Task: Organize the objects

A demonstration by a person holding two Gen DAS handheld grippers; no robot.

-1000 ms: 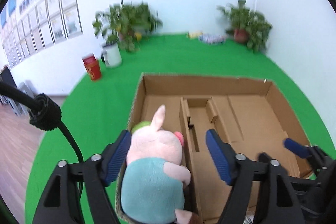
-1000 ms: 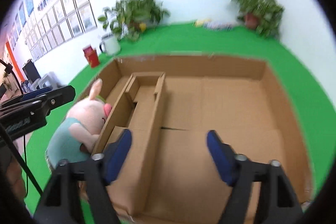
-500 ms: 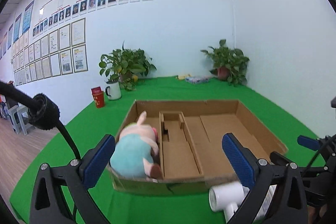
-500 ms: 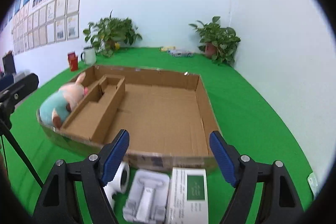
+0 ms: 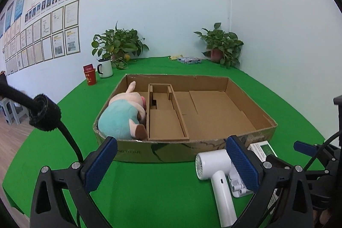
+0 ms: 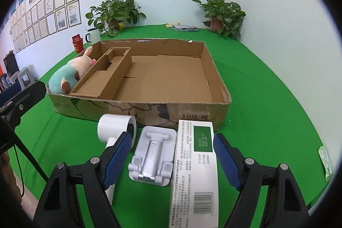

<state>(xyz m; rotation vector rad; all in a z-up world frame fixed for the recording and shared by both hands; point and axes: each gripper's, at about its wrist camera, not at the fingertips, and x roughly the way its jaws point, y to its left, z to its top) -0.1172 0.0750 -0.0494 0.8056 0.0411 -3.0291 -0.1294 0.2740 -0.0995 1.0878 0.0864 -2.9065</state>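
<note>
A shallow cardboard tray (image 5: pixel 252 104) (image 6: pixel 215 69) with inner dividers sits on the green table. A plush pig (image 5: pixel 123 114) (image 6: pixel 68 72) lies in its left compartment. In front of the tray lie a white hair dryer (image 5: pixel 215 176) (image 6: pixel 113 127), a white folding stand (image 6: pixel 152 153) (image 5: pixel 235 185) and a white-and-green box (image 6: pixel 196 164) (image 5: pixel 264 147). My left gripper (image 5: pixel 171 160) is open and empty, above the table before the tray. My right gripper (image 6: pixel 172 157) is open and empty, above the stand and box.
A red cup (image 5: pixel 89 77) (image 6: pixel 77 44) and a white mug (image 5: pixel 105 67) stand at the back left. Two potted plants (image 5: pixel 118 46) (image 5: pixel 222 46) stand against the back wall. A small packet (image 6: pixel 326 160) lies at the table's right edge.
Both grippers have pulled back from over the tray toward the table's front. The pig stays in the left compartment. The dryer, stand and box have come into view.
</note>
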